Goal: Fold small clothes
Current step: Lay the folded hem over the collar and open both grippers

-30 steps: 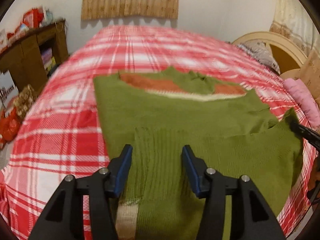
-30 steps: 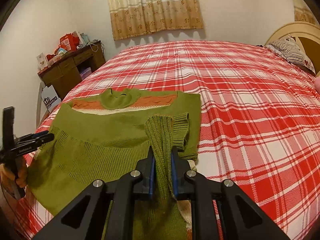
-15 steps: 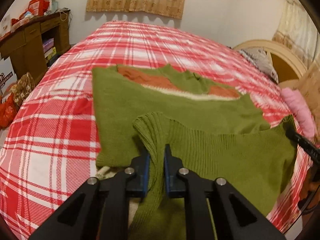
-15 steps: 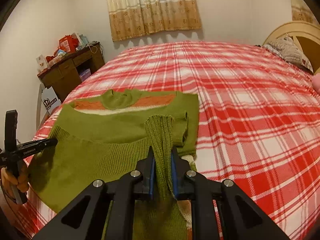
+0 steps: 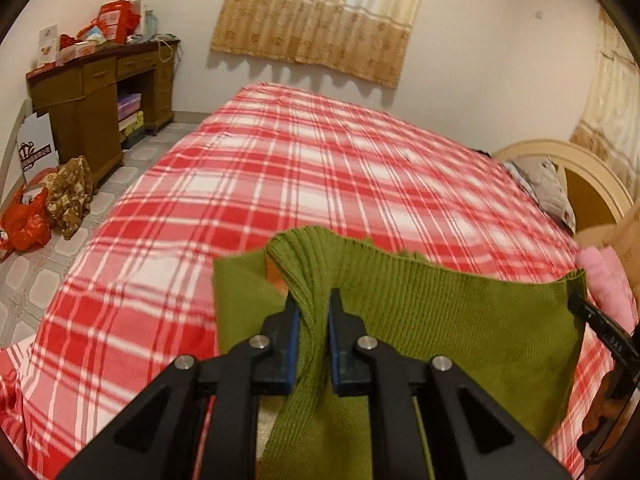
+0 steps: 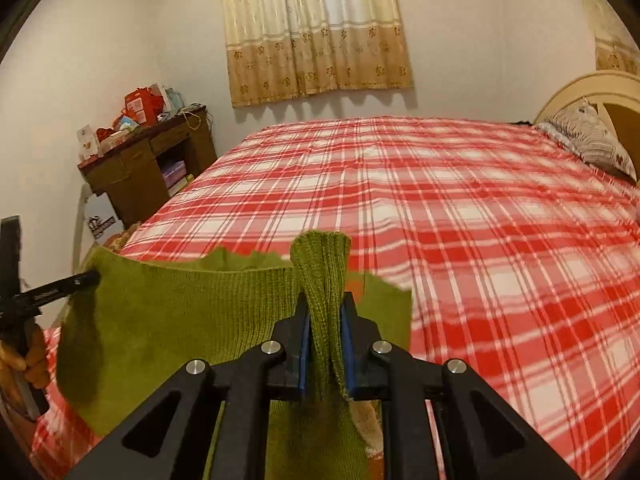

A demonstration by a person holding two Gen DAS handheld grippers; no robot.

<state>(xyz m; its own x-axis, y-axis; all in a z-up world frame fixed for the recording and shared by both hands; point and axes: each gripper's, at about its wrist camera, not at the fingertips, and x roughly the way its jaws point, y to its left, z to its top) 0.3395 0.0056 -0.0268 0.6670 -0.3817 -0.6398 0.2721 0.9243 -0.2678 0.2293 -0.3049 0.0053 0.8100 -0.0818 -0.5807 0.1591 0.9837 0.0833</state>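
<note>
My left hand-held gripper (image 5: 311, 312) and right hand-held gripper (image 6: 325, 312) each pinch the ribbed hem of the green knitted sweater (image 5: 460, 320), lifted above the red plaid bed (image 5: 320, 176). I should carry both corners forward evenly, keeping the hem level and taut.

Warm, yellowish indoor light fills both views, moderately bright. The curtain (image 6: 316, 32) glows pale in its upper middle, backlit, and throws a scalloped shadow on the wall below its hem. Fisheye distortion bows the bed (image 5: 320, 176) and walls, and black vignetting cuts the corners. The plaid blurs softly toward the bed's far edge and right side; the green sweater (image 5: 460, 320) edge is smeared too. Each tool (image 5: 311, 344) (image 6: 325, 354) stays sharp, its metal screws catching small glints.
</note>
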